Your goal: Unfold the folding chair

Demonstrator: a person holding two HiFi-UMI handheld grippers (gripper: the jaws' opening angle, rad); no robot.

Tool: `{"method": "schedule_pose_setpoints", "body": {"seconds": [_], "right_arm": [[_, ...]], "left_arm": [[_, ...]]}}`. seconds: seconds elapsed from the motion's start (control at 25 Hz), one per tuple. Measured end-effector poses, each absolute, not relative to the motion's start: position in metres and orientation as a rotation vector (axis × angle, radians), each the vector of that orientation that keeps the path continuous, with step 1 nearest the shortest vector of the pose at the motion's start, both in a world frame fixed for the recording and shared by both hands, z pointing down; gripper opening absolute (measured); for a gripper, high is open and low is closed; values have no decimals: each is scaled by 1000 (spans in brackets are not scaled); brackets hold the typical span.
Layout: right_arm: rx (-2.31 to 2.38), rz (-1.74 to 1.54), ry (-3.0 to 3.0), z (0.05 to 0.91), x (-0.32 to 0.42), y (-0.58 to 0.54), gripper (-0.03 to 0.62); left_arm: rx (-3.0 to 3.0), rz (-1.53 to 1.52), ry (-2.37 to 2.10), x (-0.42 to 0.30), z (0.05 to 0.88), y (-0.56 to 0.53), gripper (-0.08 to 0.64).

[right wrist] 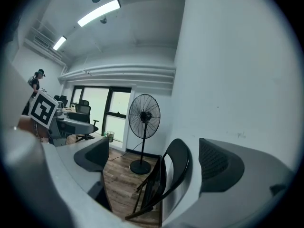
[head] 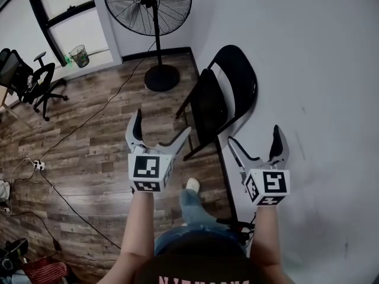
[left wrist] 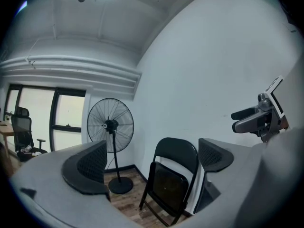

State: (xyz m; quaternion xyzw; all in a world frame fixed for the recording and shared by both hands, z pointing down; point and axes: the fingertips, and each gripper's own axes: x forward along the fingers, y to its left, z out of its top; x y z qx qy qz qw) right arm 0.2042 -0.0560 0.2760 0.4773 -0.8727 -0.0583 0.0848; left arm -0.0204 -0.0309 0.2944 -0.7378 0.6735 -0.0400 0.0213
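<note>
Both the left hand-held gripper (head: 163, 123) and right hand-held gripper (head: 254, 136) were wide open, holding nothing, short of the folding chair (head: 220, 96). Recommended: one steadies the backrest (head: 240, 70), the other draws the seat (head: 208, 114) down and outward. Chair leaned folded against the wall (head: 308, 70), long axis near upright, seat facing the room.

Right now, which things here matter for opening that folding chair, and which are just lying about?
For the job:
- folding chair, folded shut
- left gripper, open and empty
- right gripper, open and empty

Just lying about:
- standing fan
- office chair
- waste bin
- loose cables
</note>
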Motion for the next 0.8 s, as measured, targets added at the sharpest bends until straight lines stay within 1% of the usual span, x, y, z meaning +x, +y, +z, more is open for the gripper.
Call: {"method": "schedule_pose_setpoints", "body": {"seconds": [0.52, 0.8], "right_arm": [[1470, -82, -2561, 294, 190, -235, 569], [1470, 40, -2477, 334, 203, -291, 569]], "left_arm": [[-2372, -239, 2042, -38, 317, -207, 571], [-2444, -301, 2005, -30, 337, -264, 571]]}}
